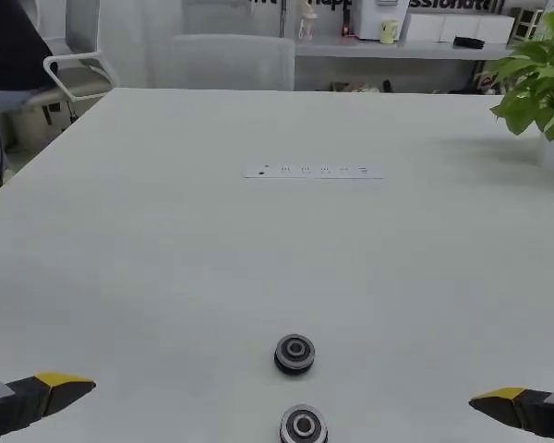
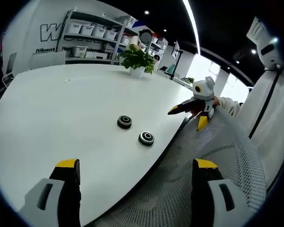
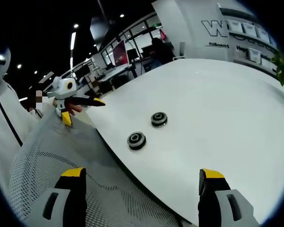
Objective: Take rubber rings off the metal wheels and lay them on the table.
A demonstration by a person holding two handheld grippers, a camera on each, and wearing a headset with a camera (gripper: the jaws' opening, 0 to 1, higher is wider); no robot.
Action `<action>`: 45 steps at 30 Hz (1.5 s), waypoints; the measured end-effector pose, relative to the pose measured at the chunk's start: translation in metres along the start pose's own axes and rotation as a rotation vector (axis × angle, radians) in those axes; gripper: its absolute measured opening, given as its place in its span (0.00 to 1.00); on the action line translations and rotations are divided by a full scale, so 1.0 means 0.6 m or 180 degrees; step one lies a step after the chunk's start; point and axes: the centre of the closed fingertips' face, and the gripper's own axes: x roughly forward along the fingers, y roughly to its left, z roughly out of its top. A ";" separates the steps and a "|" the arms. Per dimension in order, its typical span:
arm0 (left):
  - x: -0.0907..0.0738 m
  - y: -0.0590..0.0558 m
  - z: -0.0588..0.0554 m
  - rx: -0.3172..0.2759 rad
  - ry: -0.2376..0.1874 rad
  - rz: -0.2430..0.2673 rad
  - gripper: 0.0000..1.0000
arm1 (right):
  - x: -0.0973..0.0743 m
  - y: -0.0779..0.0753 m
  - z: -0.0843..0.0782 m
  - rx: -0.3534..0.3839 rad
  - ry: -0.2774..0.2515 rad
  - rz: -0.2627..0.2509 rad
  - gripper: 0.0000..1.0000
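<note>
White table point(image 1: 166, 240) holds two wheels point(image 1: 295, 354); left tongs point(image 2: 137, 163), right tongs point(image 3: 142, 172) gape.

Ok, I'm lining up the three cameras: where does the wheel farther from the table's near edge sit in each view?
Head view: farther wheel, low centre.
Left gripper view: farther wheel, just left of centre.
Right gripper view: farther wheel, just right of centre.
Shared landmark: the nearer wheel beside it, closer to the edge of the table, in all three.
</note>
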 end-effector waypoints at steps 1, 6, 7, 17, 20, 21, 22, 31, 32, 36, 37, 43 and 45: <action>0.000 -0.001 0.001 0.0008 -0.0006 -0.0005 0.97 | 0.000 0.000 0.000 -0.0002 0.0003 0.0001 0.99; 0.001 -0.006 0.005 0.0041 -0.0038 -0.0057 0.97 | -0.001 -0.001 0.000 -0.0015 0.0008 -0.0020 0.99; 0.001 -0.009 0.008 0.0066 -0.0057 -0.0080 0.97 | -0.001 -0.001 0.001 -0.0022 -0.0005 -0.0026 0.99; -0.006 -0.025 0.022 0.0539 -0.0002 -0.0173 0.99 | -0.010 -0.009 0.030 -0.0281 -0.0175 -0.0238 0.99; -0.011 -0.026 0.040 0.0575 -0.0055 -0.0192 0.99 | -0.015 -0.009 0.040 -0.0348 -0.0190 -0.0270 0.99; -0.013 -0.027 0.047 0.0597 -0.0087 -0.0197 0.99 | -0.018 -0.008 0.046 -0.0374 -0.0203 -0.0278 0.99; -0.014 -0.028 0.054 0.0617 -0.0110 -0.0205 0.99 | -0.021 -0.005 0.051 -0.0381 -0.0213 -0.0280 0.99; -0.026 -0.038 0.109 0.0906 -0.0289 -0.0212 0.99 | -0.057 0.009 0.129 -0.0632 -0.0504 -0.0330 0.89; -0.027 -0.038 0.116 0.0947 -0.0296 -0.0207 0.99 | -0.061 0.012 0.141 -0.0666 -0.0557 -0.0330 0.89; -0.029 -0.035 0.135 0.1100 -0.0297 -0.0180 0.99 | -0.069 0.022 0.184 -0.0809 -0.0715 -0.0322 0.88; -0.028 -0.034 0.140 0.1138 -0.0303 -0.0164 0.99 | -0.069 0.026 0.195 -0.0865 -0.0740 -0.0311 0.86; -0.023 -0.036 0.180 0.1409 -0.0341 -0.0154 0.99 | -0.051 0.033 0.218 -0.1073 -0.0685 -0.0213 0.72; -0.020 -0.039 0.196 0.1498 -0.0377 -0.0156 0.99 | -0.041 0.037 0.224 -0.1153 -0.0654 -0.0166 0.73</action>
